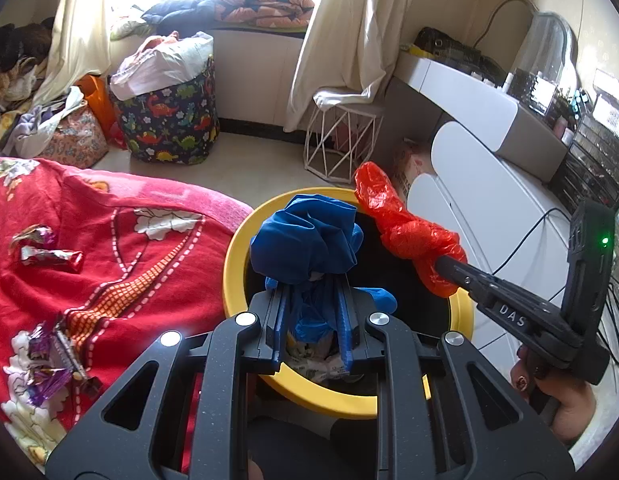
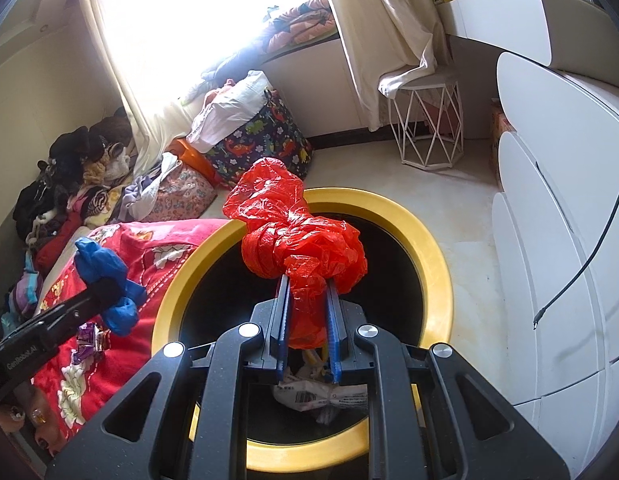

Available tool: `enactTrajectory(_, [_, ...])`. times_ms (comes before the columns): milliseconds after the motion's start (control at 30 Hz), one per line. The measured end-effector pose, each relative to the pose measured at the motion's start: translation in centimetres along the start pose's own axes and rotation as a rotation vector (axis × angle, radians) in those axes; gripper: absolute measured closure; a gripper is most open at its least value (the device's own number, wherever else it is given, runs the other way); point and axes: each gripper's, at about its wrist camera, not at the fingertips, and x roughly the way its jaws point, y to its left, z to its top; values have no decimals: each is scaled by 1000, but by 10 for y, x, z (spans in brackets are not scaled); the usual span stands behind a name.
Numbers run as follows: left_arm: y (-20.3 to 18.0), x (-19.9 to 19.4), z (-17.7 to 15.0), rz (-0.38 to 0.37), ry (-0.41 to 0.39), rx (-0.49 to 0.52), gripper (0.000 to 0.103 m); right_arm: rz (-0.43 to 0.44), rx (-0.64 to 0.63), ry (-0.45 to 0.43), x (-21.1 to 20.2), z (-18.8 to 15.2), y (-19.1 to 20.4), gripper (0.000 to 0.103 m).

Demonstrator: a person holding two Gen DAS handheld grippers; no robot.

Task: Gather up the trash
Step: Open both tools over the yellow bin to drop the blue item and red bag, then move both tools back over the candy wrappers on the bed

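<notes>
Trash bin [image 1: 233, 256], yellow-rimmed and black inside, sits on the pale floor right against the red blanket [image 1: 109, 240], and both grippers are poised over its mouth. Down in the bin there's already pale crumpled paper rubbish [image 2: 321, 394], one piece with a printed label. That red blanket, with its white flower pattern, fills the left side of the left wrist view. Over on the right stand white rounded drawers [image 2: 557, 240] with a dark cable [image 2: 581, 264] trailing down their front. At the back, a dinosaur-print fabric basket [image 1: 169, 120] stuffed with white bags, and a white wire-frame stool [image 1: 341, 140] under the curtain.

Now the hands: the left gripper [image 1: 311, 280] has its blue fingers pinched narrow on a crumpled blue plastic bag [image 1: 305, 240], held above the near side of the bin opening. The right gripper [image 2: 307, 284] is clamped the same way on a knotted red plastic bag [image 2: 301, 232], which hangs over the bin's far rim. Smallest of all, purple and silver candy wrappers [image 1: 49, 256] lie scattered on the blanket, well apart from the bin.
</notes>
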Motion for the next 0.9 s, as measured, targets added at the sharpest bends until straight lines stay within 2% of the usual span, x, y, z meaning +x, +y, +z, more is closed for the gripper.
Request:
enactTrajectory(167, [-5,11,-1,1,22,13,87,-2,17,3,-1,2,-4,86])
enactTrajectory(233, [-4,14,0,2,29,1,79,-3,35,1,-2,2,-7,81])
enactTrajectory(267, [-3,14,0,0,28,-10,63,1,44,-2,-3,3,-8,78])
enactTrajectory(300, [-2,14,0,0,26,-19,47,-2,49,-8,-5,3,-9,70])
enactTrajectory(333, [0,13,0,7,23,-32,41,-5,55,-17,-7,4,-11,63])
enactTrajectory(400, [3,10,1,15,14,-50,18,-5,79,-34,-10,5,-14,56])
enactTrajectory(433, [7,6,1,21,4,-65,13,-6,87,-41,-11,5,-14,54])
enactTrajectory(600, [18,-8,1,58,-26,-106,11,-6,69,-50,-11,6,-7,44])
enactTrajectory(900, [40,-34,5,121,-89,-137,11,41,-5,-90,-21,4,22,37])
